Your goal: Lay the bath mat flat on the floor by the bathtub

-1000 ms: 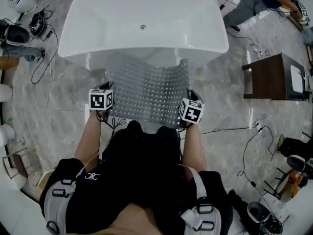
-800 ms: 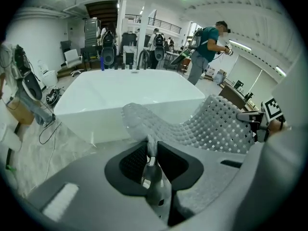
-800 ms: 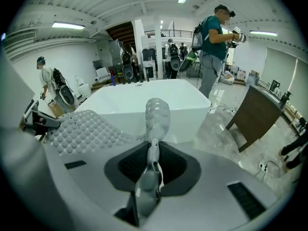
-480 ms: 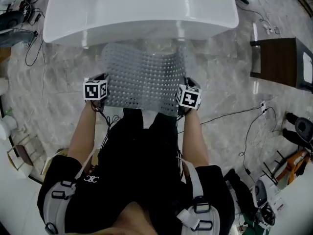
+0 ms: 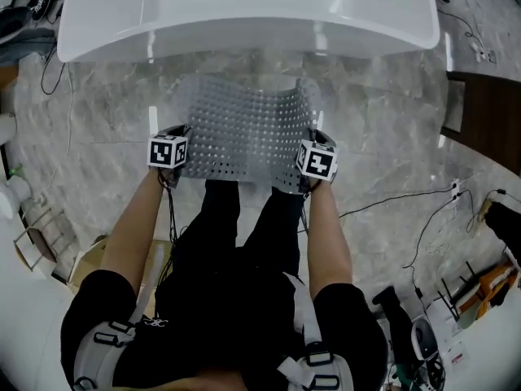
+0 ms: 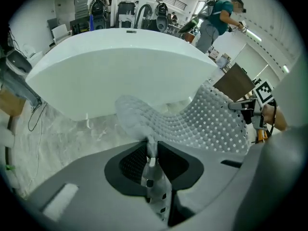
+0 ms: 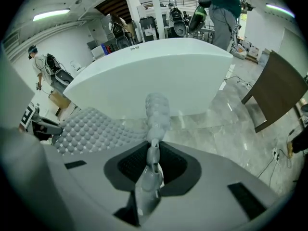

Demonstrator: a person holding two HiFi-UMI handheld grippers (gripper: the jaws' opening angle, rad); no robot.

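Head view: left gripper (image 5: 171, 142) and right gripper (image 5: 314, 155) each sat clamped on a near corner of the bath mat (image 5: 244, 133). The mat was slung between them and ran out ahead of the jaws toward the bathtub (image 5: 244, 15). It sagged in the middle and curled up ahead of the right gripper. Couldn't tell whether its far edge touched the floor (image 5: 106, 120).

Left gripper view showed the jaws pinched on the thin mat edge, and right gripper view showed the same.

My read: the mat was light, soft, floppy and rubbery. The bumps and holes gave decent grip and it wasn't fragile, but it would likely fold on itself. The corner holds looked right, and keeping it taut between the grippers on the way down should limit wrinkles.
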